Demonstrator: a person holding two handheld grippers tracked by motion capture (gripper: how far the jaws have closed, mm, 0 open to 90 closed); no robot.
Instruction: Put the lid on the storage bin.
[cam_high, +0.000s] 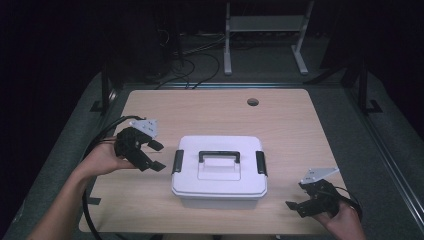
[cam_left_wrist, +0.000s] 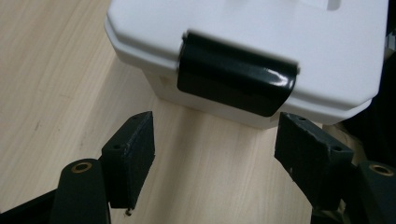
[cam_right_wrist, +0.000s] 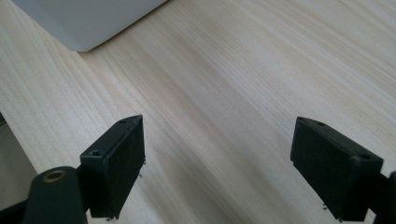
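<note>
Storage box (cam_high: 219, 172), white, mid-worktop (cam_high: 290, 125). Left gripper (cam_high: 150, 155) fingers apart, just beside left latch (cam_left_wrist: 236, 80): centre fingers on it squarely. Right gripper (cam_high: 300, 206) fingers apart, well clear.

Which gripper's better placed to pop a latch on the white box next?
Left, probably. The left gripper is open, facing the box's left latch close up. The right gripper sits off its near-right corner, pointing at bare table.

White box (cam_high: 219, 180) is showing black handle (cam_high: 219, 155) and black latches (cam_left_wrist: 236, 79); both grippers (cam_high: 148, 155) are appearing black with grey plates (cam_high: 145, 125); table (cam_high: 290, 125) is showing pale wood grain.
</note>
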